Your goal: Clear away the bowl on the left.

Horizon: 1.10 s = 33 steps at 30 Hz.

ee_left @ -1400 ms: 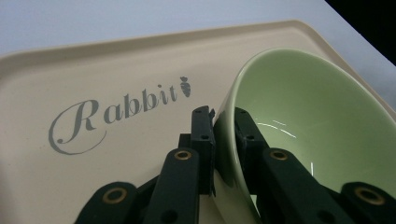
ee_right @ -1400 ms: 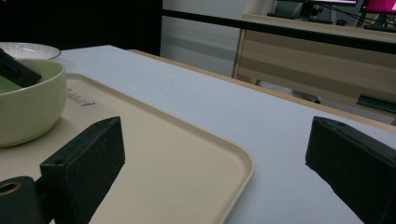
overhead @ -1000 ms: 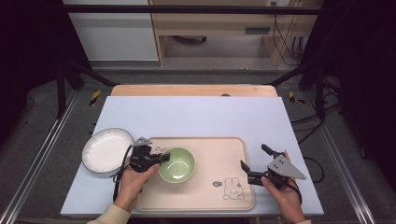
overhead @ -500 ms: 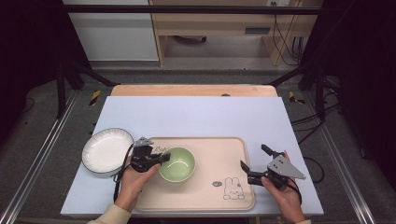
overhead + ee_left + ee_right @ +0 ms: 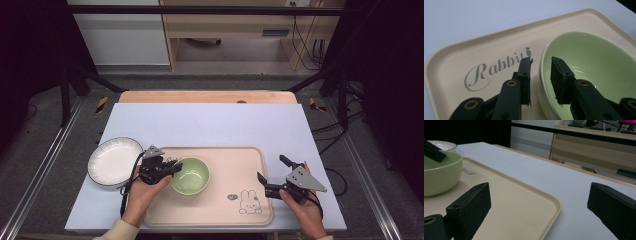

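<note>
L gripper (image 5: 169, 168) is at the green bowl (image 5: 190, 175), jaws straddling the near-left rim: in the left gripper view one jaw sits outside the wall over the tray (image 5: 454, 62), the other inside the bowl (image 5: 599, 65). Rim runs betw the jaws w/ a small gap each side, so they're only part closed and not pinching yet, as far as I can tell. No contact visible.

Bowl sits on the beige tray, left half, directly ahead of the L gripper tips; the bowl body extends away from the gripper to the gripper's right-fwd. No long axis (round), so what matters is the rim line betw the jaws: it's already lined up, closing should clamp the wall.

R gripper (image 5: 272, 177) is spread wide, empty, hovering at the tray's right edge, well apart from the bowl. In the right gripper view the bowl (image 5: 439, 176) is far off to that gripper's left, tray corner (image 5: 554, 206) betw its jaws. L hand clearly nearer.

White plate (image 5: 111, 162) lies on the tabletop (image 5: 210, 125) just behind-left of the L gripper, off the tray, empty.

Guess: next = close L on the rim, lift. Risk: thin rim pinch, bowl could tilt.
</note>
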### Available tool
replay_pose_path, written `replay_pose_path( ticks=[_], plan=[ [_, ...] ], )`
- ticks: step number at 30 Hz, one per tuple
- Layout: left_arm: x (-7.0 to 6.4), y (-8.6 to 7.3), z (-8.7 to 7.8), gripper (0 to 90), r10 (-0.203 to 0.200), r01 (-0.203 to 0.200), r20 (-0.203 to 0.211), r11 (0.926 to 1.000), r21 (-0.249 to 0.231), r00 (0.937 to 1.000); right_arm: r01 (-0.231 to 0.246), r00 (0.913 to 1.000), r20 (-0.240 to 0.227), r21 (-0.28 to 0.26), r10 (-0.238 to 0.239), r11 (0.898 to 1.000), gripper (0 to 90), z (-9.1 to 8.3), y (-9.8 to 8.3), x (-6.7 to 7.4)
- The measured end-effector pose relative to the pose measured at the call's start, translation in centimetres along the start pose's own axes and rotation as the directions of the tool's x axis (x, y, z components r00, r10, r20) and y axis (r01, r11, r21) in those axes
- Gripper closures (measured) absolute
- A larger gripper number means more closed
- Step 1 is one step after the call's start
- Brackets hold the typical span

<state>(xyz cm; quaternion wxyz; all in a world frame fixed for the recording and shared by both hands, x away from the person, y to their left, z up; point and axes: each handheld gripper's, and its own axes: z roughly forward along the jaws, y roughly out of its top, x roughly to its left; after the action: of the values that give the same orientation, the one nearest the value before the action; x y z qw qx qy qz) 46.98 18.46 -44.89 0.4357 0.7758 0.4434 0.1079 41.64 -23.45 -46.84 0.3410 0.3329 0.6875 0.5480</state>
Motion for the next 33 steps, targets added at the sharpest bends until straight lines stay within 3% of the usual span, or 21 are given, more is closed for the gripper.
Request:
replay_pose_path(
  ticks=[6,12,15,21,25,33],
  plan=[
    [-0.4,0.2,-0.2,61.0,0.033,-0.033,-0.025,0.9994,-0.011,0.9991,0.001,1.0,-0.002,0.003,-0.001,1.0,5.1,0.0,0.0,0.0],
    [-0.5,0.5,-0.3,46.7,0.055,-0.056,-0.031,0.9981,-0.028,0.998,0.0,1.0,-0.005,0.007,0.0,1.0,5.2,0.0,0.0,0.0],
    [-0.4,0.7,-0.5,37.5,0.067,-0.068,-0.015,0.995,-0.072,0.9976,0.0,1.0,-0.005,0.008,0.0,1.0,5.1,0.0,0.0,0.0],
    [-0.5,1.1,-1.0,23.4,0.136,-0.134,0.006,0.9809,-0.141,0.9907,0.002,1.0,-0.006,0.01,-0.002,1.0,5.2,0.1,-0.1,0.0],
    [-0.7,1.2,-1.1,16.8,0.194,-0.186,0.026,0.9659,-0.18,0.9807,0.001,1.0,-0.004,0.008,-0.001,1.0,5.1,0.0,-0.1,0.0],
    [-1.0,1.4,-2.0,11.3,0.233,-0.213,0.054,0.9442,-0.252,0.971,0.0,1.0,-0.004,0.01,0.0,1.0,5.1,0.1,-0.1,0.1]
  ],
)
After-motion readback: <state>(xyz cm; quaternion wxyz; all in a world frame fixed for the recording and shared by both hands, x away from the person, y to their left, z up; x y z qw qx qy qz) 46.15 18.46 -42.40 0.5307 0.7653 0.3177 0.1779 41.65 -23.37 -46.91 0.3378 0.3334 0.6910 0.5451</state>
